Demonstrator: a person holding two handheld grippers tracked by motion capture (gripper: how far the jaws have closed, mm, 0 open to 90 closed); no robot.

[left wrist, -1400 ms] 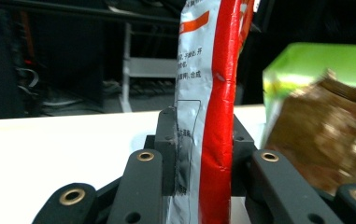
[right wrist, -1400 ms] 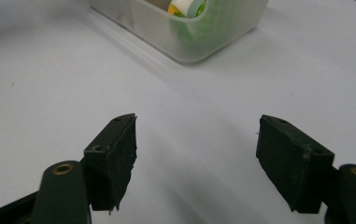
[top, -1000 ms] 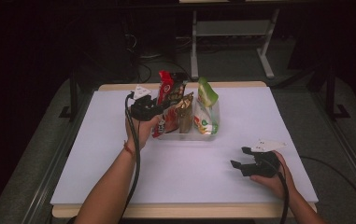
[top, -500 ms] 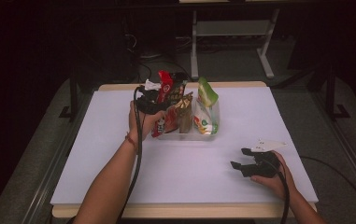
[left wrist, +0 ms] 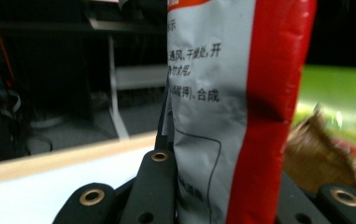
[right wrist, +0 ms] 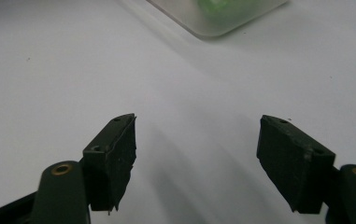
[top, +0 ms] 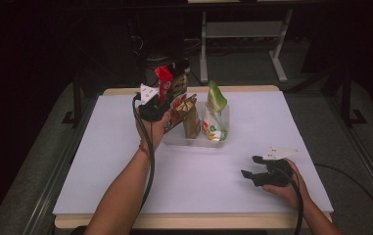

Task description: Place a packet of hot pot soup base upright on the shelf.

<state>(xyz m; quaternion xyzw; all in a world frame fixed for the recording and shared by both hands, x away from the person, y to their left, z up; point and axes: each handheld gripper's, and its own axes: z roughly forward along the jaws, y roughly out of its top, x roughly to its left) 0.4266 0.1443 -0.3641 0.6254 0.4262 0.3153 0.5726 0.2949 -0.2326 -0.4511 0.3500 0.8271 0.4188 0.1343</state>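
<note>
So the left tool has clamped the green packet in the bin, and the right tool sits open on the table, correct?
Not quite: the left tool has just closed on the red and white packet, as the left gripper view shows; the green packet stands untouched in the bin. The right tool does sit open on the table.

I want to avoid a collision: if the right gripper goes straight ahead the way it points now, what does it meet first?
Probably the clear bin. The right gripper, jaws open and empty, points across bare white table toward the bin's near corner. Depth is hard to judge.
</note>
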